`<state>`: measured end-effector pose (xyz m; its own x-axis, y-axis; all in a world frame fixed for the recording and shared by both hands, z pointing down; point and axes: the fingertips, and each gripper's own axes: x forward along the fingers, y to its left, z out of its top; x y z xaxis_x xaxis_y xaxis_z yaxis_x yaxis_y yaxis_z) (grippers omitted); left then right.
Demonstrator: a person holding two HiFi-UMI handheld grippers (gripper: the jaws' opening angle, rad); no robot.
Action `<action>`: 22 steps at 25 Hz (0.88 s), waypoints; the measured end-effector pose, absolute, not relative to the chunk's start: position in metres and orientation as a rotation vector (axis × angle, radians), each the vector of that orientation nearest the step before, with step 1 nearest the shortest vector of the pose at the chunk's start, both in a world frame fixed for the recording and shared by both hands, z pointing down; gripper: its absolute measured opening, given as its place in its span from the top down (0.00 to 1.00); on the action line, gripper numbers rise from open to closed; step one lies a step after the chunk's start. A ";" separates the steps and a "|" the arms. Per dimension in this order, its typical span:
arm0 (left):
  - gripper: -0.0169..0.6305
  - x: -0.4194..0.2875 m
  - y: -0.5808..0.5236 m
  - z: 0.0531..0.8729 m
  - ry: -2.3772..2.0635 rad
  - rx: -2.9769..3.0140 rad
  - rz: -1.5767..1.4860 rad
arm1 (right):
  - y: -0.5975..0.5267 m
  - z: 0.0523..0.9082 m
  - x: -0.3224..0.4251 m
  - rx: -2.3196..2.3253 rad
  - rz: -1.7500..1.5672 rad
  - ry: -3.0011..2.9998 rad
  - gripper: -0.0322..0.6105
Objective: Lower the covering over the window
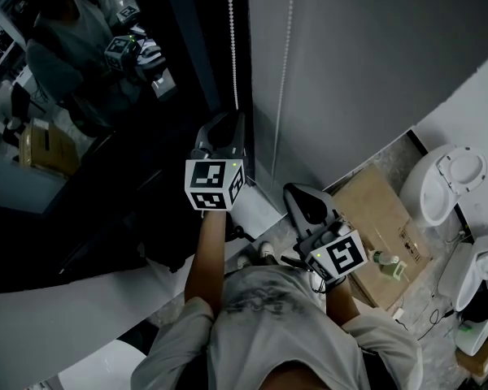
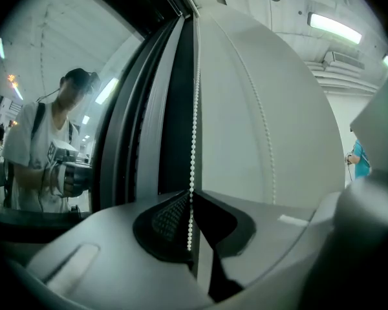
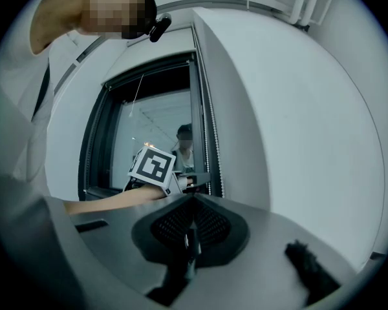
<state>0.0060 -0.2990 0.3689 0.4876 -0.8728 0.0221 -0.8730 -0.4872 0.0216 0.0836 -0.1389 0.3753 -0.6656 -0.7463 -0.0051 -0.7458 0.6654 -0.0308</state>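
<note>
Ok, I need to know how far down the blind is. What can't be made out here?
- Blind: the head view's top edge cuts off the window; in the right gripper view its top is too dark and small.
- Bead chain: lower loop hidden behind the jaws of the left gripper, left gripper view.
- Outdoors: the head view's window shows only dark reflections.

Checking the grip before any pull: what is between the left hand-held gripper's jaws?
The white bead chain, pinched between them, as the left gripper view shows.
</note>
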 end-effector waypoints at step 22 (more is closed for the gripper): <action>0.95 -0.003 -0.192 0.379 -1.222 2.848 -0.126 | -0.135 0.308 0.053 -1.102 0.148 2.775 0.92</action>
<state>-0.0029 -0.1925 0.3790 0.6866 -0.7247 -0.0589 -0.7215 -0.6891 0.0685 0.0526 -0.1345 0.3081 -0.7182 -0.6731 -0.1766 -0.6881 0.7248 0.0358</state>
